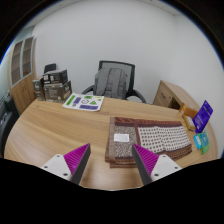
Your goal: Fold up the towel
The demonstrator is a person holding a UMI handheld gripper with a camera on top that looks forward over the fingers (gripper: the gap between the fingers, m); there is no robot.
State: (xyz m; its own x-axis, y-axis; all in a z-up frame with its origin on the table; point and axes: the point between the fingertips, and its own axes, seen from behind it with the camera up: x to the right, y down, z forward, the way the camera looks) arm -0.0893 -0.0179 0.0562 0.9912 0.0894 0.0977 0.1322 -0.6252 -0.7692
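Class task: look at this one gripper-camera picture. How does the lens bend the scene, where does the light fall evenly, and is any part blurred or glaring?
Gripper view: the wide lens bows the desk edge into a curve; light is soft and even on the wall, with no strong glare; the towel beyond the open tongs stays fairly sharp; the chair looks small and softer.

I see a brown patterned towel (147, 139) with a white checked part, on a light wood table (50, 125); my pads (78, 157) are magenta.
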